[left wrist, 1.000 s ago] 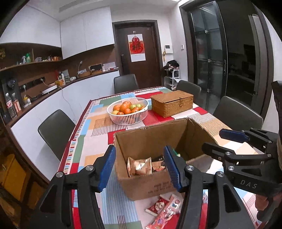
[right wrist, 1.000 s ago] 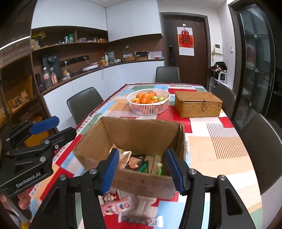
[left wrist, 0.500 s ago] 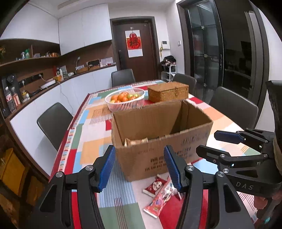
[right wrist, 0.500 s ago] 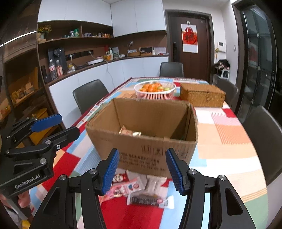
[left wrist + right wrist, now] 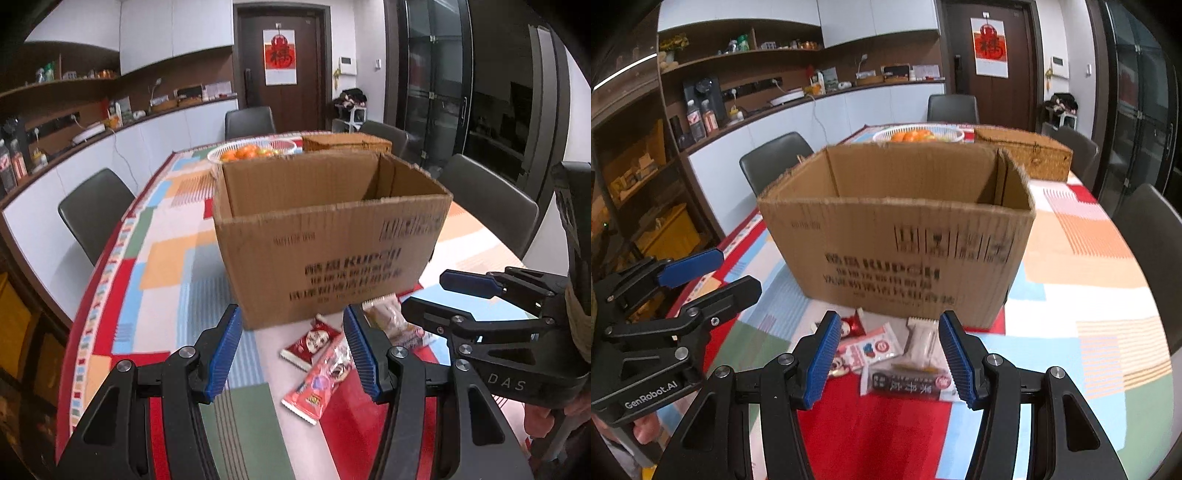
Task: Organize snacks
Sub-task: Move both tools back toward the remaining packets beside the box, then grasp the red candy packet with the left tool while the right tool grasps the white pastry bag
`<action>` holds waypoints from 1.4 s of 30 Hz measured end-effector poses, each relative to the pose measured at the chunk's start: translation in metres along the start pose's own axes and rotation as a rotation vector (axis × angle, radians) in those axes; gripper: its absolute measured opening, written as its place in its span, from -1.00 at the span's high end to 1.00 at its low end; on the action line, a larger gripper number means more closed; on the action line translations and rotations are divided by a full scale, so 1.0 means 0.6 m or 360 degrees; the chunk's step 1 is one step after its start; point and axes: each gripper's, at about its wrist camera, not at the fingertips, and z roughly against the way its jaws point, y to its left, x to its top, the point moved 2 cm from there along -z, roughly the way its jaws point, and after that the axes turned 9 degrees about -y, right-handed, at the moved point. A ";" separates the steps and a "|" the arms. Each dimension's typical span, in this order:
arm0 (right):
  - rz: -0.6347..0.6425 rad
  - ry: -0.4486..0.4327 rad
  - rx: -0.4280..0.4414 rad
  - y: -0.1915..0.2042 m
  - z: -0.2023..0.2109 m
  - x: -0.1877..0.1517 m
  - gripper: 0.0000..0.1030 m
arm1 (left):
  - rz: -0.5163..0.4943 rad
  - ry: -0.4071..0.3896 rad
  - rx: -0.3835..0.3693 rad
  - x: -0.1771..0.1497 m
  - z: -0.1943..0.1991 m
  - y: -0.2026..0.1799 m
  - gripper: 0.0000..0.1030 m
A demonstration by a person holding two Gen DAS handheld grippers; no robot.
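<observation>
An open cardboard box [image 5: 332, 243] stands on the patterned table; it also shows in the right wrist view [image 5: 897, 236]. Its inside is hidden from this low angle. Several snack packets lie on the table in front of it: a pink packet [image 5: 317, 384], a small red packet [image 5: 310, 341], a dark packet [image 5: 905, 384], a white bar [image 5: 919, 339] and a pink-white packet [image 5: 871, 347]. My left gripper [image 5: 291, 354] is open and empty just above the pink packet. My right gripper [image 5: 890, 358] is open and empty above the dark packet.
A white basket of oranges [image 5: 255, 151] and a wicker box [image 5: 1030, 151] stand behind the cardboard box. Dark chairs [image 5: 92, 210] surround the table. A counter and shelves [image 5: 701, 122] run along the left wall.
Both grippers have dropped lower and come closer to the table in front of the box. The box's contents have gone out of sight. Both stay open.
</observation>
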 end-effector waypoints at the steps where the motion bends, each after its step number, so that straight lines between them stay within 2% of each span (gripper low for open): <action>1: -0.0005 0.0015 0.0001 -0.001 -0.004 -0.005 -0.09 | 0.0001 0.0008 -0.0004 -0.004 -0.003 -0.001 -0.09; 11: -0.0052 0.0145 -0.0021 -0.015 -0.044 -0.050 -0.09 | 0.0002 0.0131 -0.0049 -0.046 -0.044 -0.004 -0.09; 20: -0.0057 0.0194 -0.0061 -0.024 -0.069 -0.059 -0.09 | 0.0006 0.0229 -0.0073 -0.072 -0.087 0.000 -0.09; 42: -0.0056 0.0261 -0.0144 -0.049 -0.132 -0.063 -0.09 | -0.0007 0.0371 -0.0100 -0.079 -0.189 0.001 -0.09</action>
